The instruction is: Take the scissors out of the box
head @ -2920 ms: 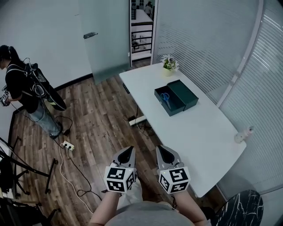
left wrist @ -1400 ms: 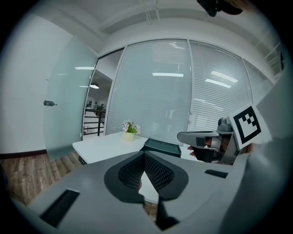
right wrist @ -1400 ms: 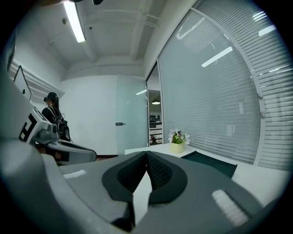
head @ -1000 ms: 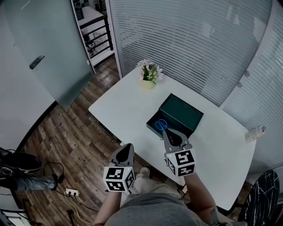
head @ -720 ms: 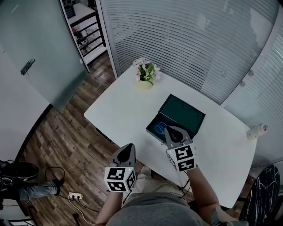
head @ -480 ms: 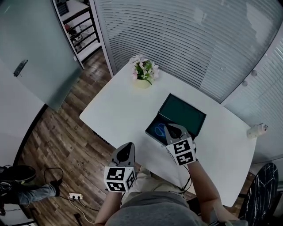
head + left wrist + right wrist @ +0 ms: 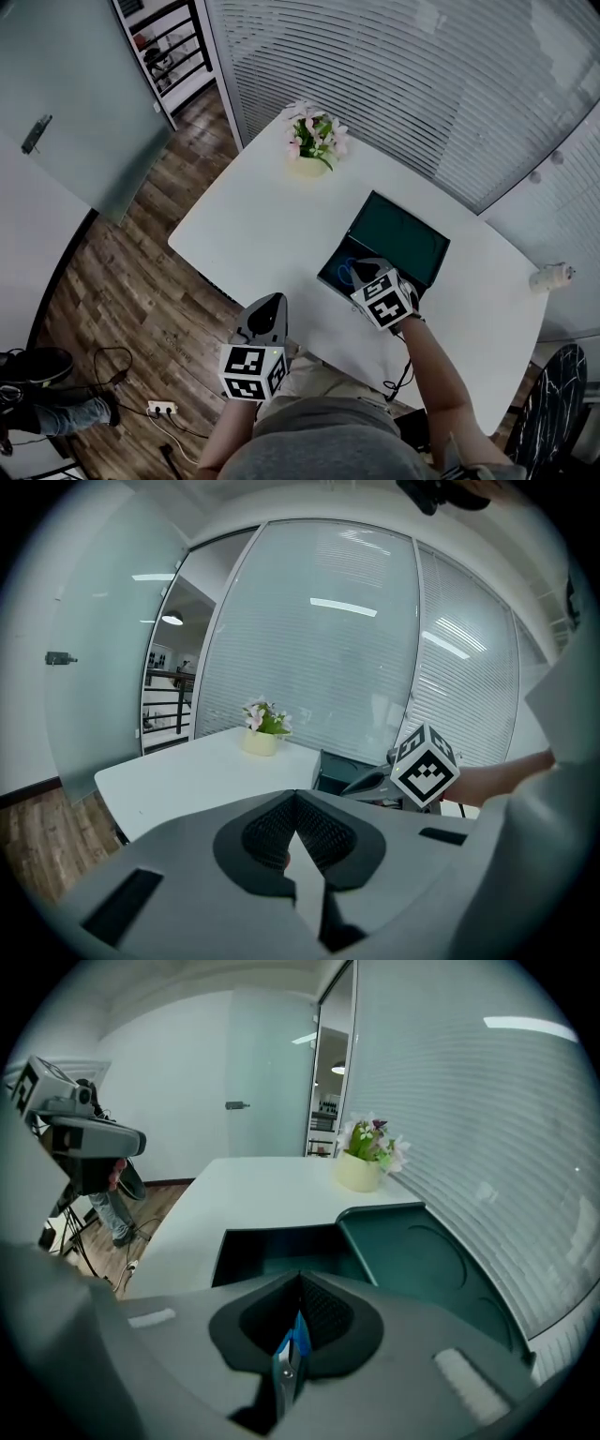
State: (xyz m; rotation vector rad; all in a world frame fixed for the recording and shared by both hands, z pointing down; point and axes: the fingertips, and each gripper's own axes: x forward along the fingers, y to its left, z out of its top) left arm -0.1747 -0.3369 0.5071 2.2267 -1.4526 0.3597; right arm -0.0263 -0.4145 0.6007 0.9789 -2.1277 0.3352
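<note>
Hidden: in the head view your right gripper (image 7: 364, 272) covers most of the scissors (image 7: 346, 272). Only a blue handle loop shows, just ahead of its tips. You cannot tell whether the scissors rest on the box floor or hang clear of it.
Right gripper: the jaws are clamped on the scissors. The right gripper view shows blue plastic and a strip of steel with the pivot screw pinched between the pads.
Left gripper: your left gripper (image 7: 265, 314) has its jaws together and holds nothing. It is off the near table edge, above the wooden floor (image 7: 131, 281).
Scissors: inside the open compartment of the dark green box (image 7: 330, 281), whose lid (image 7: 398, 239) lies flat beyond it.
Edges: the box sits near your edge of the white table (image 7: 253, 225).
Room: bare tabletop lies left of the box, with the flower pot (image 7: 312, 150) well apart at the far corner.
Change: half a second ago your right gripper was at the box's near rim; now it reaches further over the compartment. Your left gripper has barely moved.
</note>
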